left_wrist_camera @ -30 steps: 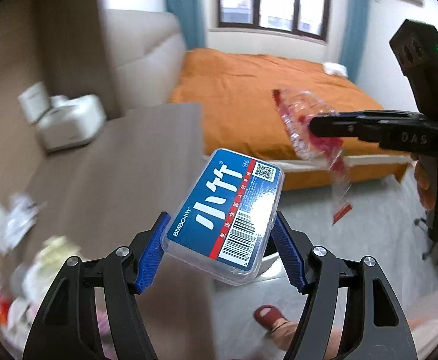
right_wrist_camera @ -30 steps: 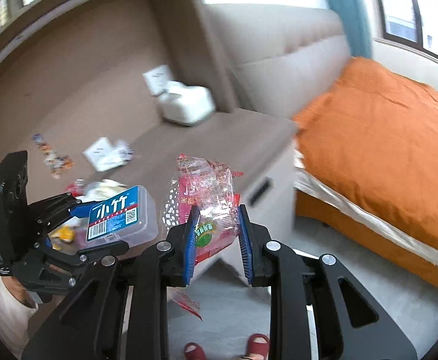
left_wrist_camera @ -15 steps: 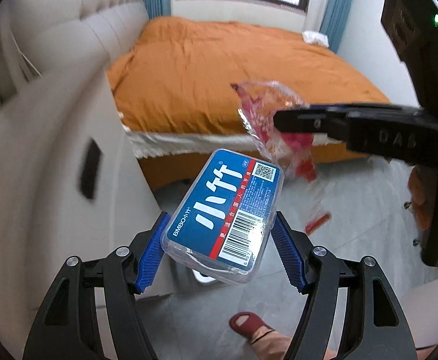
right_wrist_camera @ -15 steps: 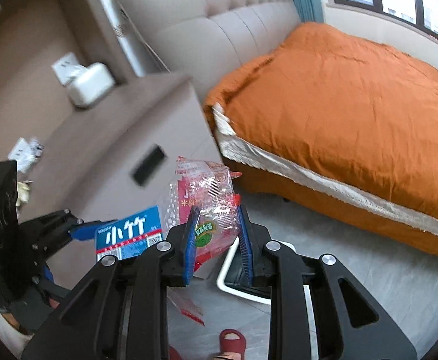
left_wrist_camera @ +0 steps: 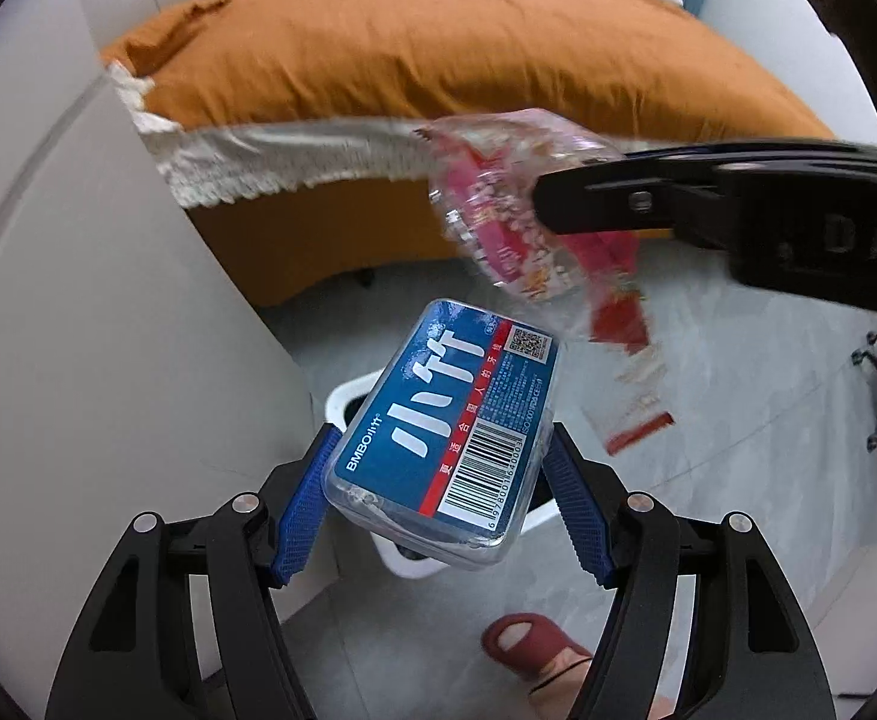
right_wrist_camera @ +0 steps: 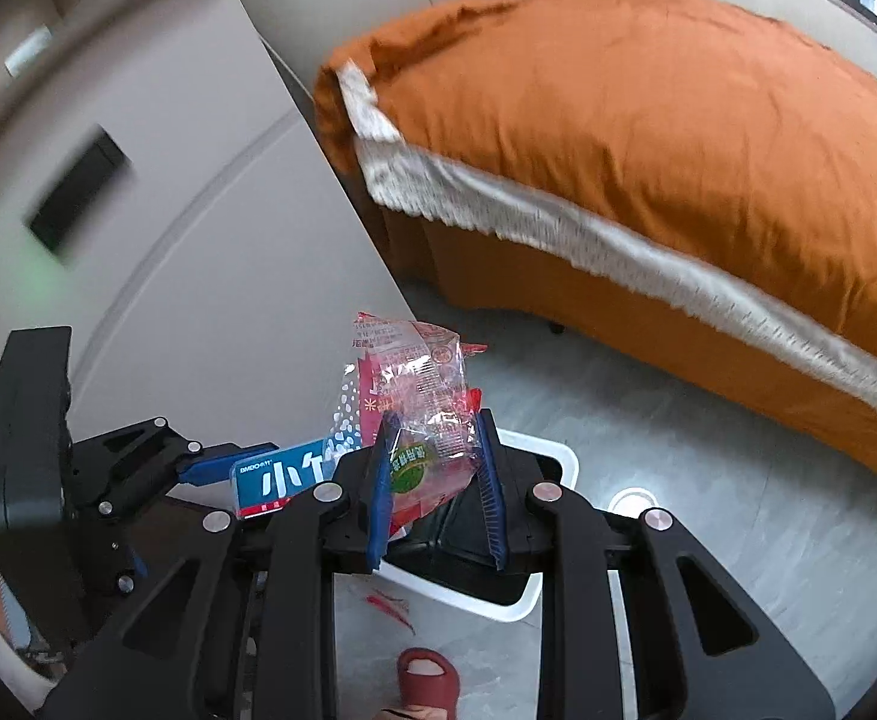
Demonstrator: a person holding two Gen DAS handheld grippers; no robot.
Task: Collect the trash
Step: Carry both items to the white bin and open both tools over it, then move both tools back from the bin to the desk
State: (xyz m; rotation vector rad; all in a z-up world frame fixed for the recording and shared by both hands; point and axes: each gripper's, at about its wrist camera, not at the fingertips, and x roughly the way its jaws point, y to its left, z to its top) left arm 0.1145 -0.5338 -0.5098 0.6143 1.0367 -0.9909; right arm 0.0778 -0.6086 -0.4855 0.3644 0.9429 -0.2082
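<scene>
Both views are tipping downward versus a second ago: the nightstand top with its clutter is gone, and floor and bin are coming into frame.

Left wrist view: the left gripper is clamping a clear plastic box with a blue label across its width, jaws standing fairly wide around it. The white bin is showing only as a rim peeking out behind the box, centre frame. The right gripper is crossing the upper right, pinching a red-and-clear snack wrapper. The tool is pointing steeply down; a red slipper is sitting at bottom centre.

Right wrist view: the right gripper is closed narrow on the snack wrapper, with the bin directly behind its fingers and the orange bed at upper right. The left gripper is hanging at lower left with the box.

Judgement: both loads are nearly over the opening. Centring each above the dark liner before letting go is advisable, since the light wrapper may drift.
</scene>
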